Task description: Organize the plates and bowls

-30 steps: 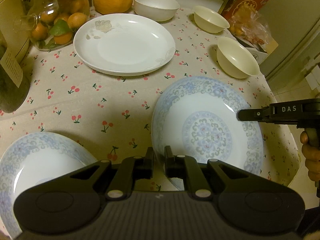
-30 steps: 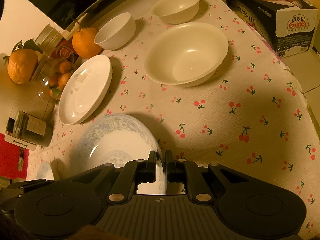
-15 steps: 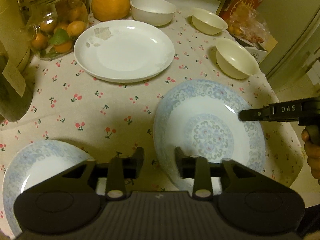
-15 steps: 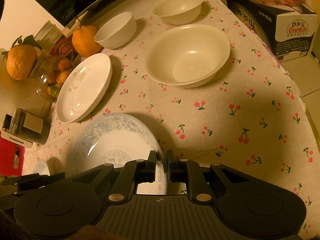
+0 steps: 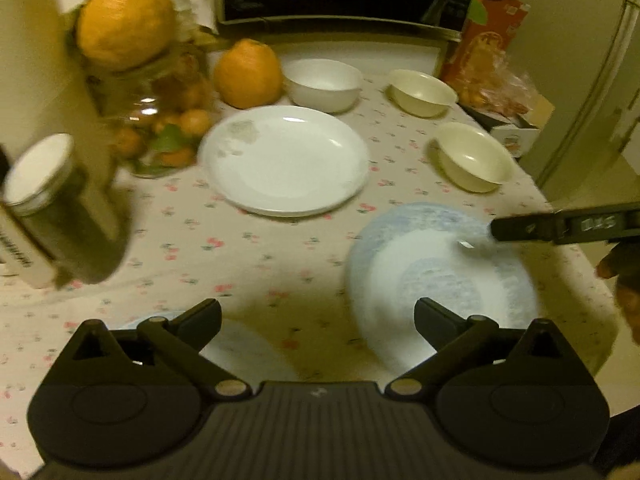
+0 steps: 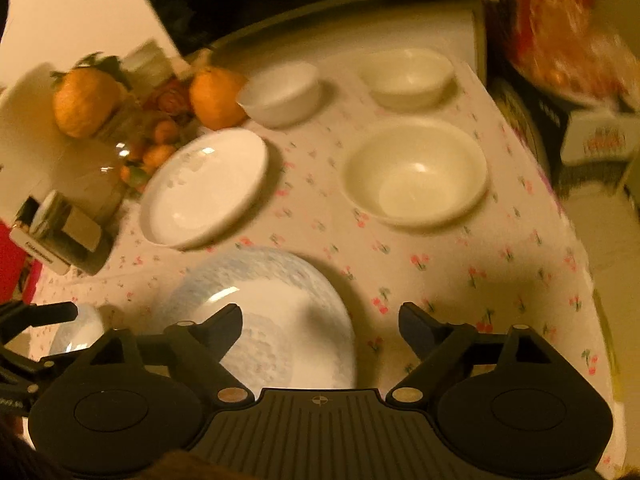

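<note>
Blue-patterned plate [image 5: 440, 276] flat at the near edge, plain white plate [image 5: 284, 160] behind it, three pale bowls [image 6: 416, 172] upright beyond, all apart.

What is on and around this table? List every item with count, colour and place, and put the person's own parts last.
blue-patterned plate: 2, white with blue pattern, near edge; second plate lies partly under the left gripper.
plain plate: 1, white, table centre.
white bowl: 1, far side beside an orange.
cream bowl: 2, right side; the smaller bowl sits behind it.
large orange: 2; the other orange sits on top of the jar.
glass jar: 1, clear, holds small oranges, left.
dark bottle: 1, white cap, left edge.
tablecloth: 1, cream with cherries.
orange box: 1, far right.
left gripper: open, nothing between its fingers.
right gripper: open, over the nearer patterned plate.
hand: 1, right edge.
</note>
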